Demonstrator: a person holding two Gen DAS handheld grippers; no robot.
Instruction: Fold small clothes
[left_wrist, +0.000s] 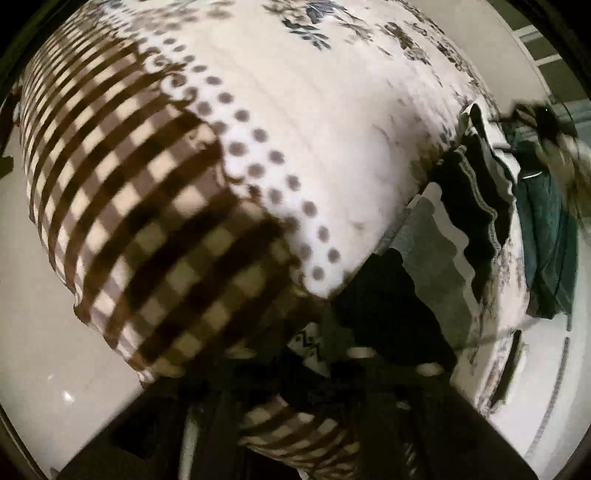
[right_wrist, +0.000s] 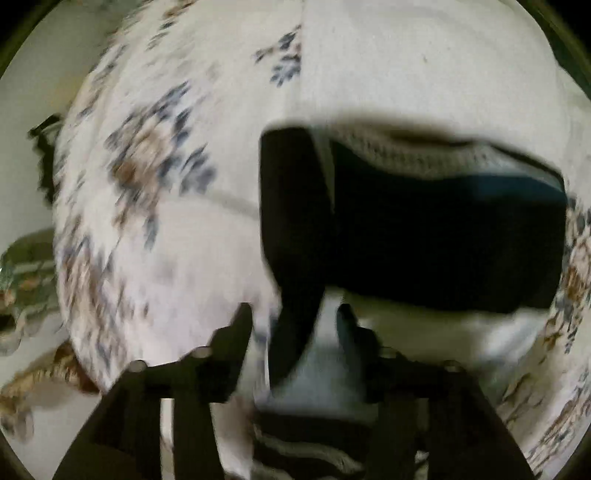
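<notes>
A small striped garment in black, grey and white (left_wrist: 469, 206) hangs stretched over a floral bedsheet (left_wrist: 332, 110). My left gripper (left_wrist: 314, 373) is shut on its dark edge at the bottom of the left wrist view. In the right wrist view the same garment (right_wrist: 443, 240) lies dark and folded on the sheet (right_wrist: 184, 258), a grey strip of it running down between my right gripper's fingers (right_wrist: 295, 354), which are closed on it. Both views are blurred by motion.
A brown-and-cream checked, dotted blanket or pillow (left_wrist: 155, 206) fills the left of the left wrist view. A teal cloth (left_wrist: 546, 240) hangs at the right. Other crumpled clothes (right_wrist: 26, 280) lie off the bed's left edge in the right wrist view.
</notes>
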